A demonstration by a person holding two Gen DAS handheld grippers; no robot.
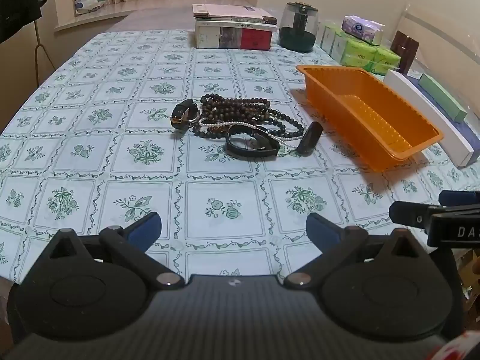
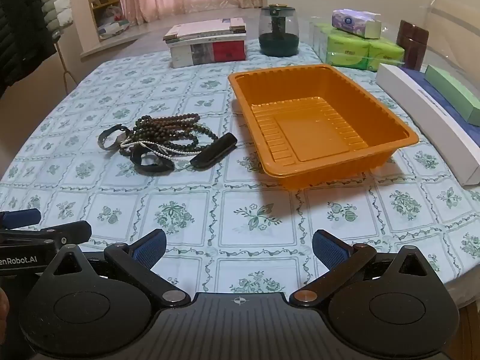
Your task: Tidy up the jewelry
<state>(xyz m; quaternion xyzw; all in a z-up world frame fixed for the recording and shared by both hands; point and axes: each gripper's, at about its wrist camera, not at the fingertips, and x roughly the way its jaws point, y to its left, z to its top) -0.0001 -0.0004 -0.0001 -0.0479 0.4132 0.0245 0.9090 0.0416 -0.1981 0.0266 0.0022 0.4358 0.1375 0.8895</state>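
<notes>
A tangle of jewelry (image 1: 237, 120) (image 2: 162, 141) lies mid-table: dark bead strands, a thin pearl string, black bracelets and a small dark case (image 1: 309, 141) (image 2: 214, 150). To its right stands an empty orange plastic tray (image 1: 399, 153) (image 2: 327, 177). My left gripper (image 1: 234, 228) hovers over the near part of the floral tablecloth, open, nothing between its blue pads. My right gripper (image 2: 240, 246) is open too, nearer the tray, holding nothing. In each wrist view the other gripper shows at the frame's edge.
At the table's far side sit stacked books (image 1: 234, 30) (image 2: 207, 45), a dark glass jar (image 1: 298, 28) (image 2: 279, 31), green tissue packs (image 2: 357, 49), a brown box (image 2: 412, 43), and long white and green boxes (image 2: 432, 108) on the right. A dark jacket hangs at left.
</notes>
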